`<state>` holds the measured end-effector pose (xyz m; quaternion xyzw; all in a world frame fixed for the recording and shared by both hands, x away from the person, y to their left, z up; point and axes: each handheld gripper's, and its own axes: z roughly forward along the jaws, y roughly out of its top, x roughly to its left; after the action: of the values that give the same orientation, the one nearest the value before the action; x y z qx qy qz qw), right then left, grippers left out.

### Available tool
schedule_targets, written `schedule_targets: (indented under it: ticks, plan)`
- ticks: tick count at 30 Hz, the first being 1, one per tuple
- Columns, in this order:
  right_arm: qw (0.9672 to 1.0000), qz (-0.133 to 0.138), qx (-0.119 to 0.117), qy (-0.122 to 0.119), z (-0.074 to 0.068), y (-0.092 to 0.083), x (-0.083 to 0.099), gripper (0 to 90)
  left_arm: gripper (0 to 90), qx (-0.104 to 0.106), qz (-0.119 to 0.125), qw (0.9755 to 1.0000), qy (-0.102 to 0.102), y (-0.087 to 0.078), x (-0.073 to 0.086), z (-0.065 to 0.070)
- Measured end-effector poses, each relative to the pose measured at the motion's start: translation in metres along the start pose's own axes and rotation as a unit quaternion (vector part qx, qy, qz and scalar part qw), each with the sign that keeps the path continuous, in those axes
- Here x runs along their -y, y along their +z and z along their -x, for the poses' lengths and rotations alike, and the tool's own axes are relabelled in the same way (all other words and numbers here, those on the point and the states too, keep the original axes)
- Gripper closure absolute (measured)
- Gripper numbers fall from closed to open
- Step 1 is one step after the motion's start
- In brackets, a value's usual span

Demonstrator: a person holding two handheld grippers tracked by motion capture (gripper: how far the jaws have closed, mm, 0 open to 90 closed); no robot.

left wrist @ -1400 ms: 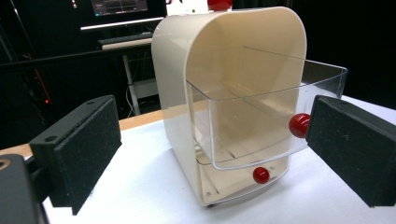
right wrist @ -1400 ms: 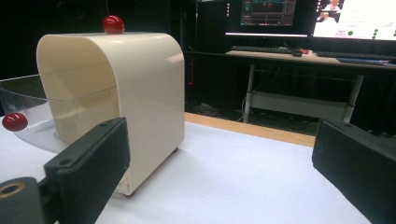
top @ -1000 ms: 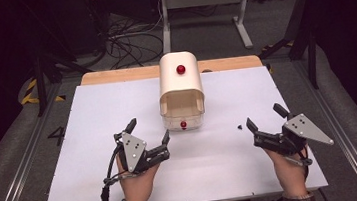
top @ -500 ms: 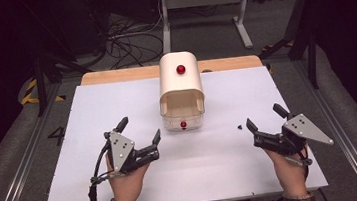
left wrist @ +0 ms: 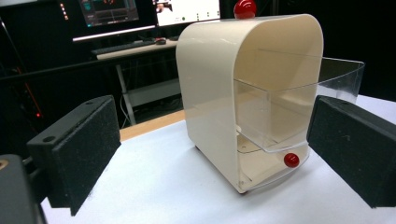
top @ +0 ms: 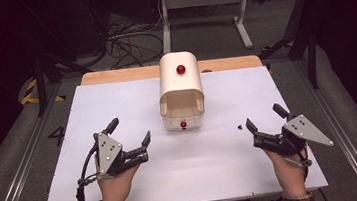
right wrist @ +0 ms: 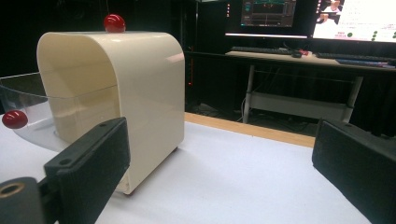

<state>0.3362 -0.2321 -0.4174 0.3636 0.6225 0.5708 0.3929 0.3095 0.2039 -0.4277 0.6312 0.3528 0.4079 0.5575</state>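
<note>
The cream bread-bin-like box (top: 180, 87) with a clear drawer (top: 182, 120) and red knobs sits upper centre of the frame on the white table (top: 117, 107). Lower left, the left gripper (top: 132, 137) angles toward it, jaws spread wide, empty, hand under it. Lower right, the right gripper (top: 265, 123) rests well apart, likewise spread, wrist low.
</note>
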Motion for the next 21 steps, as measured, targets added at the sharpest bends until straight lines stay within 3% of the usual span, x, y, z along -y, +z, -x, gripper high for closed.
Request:
schedule_targets:
  ticks: [1, 6, 10, 21]
  plan:
    - [1.0, 0.002, 0.0, 0.0, 0.0, 0.0, 0.0, 4.9, 3.6, 0.015, 0.008, 0.9999, 0.002, -0.002, 0.0, -0.003]
    - [1.0, 0.008, 0.0, 0.004, 0.001, -0.002, 0.0, 4.9, 3.7, 0.039, 0.015, 0.9991, 0.005, -0.005, 0.001, -0.01]
    - [0.9999, 0.008, -0.007, 0.007, 0.0, -0.001, 0.002, 4.7, 3.7, 0.055, 0.012, 0.9984, -0.007, -0.007, 0.004, -0.02]
    - [0.9995, 0.014, -0.03, 0.004, -0.003, 0.001, 0.005, 4.0, 4.1, 0.063, 0.021, 0.9977, -0.014, -0.018, 0.01, -0.042]
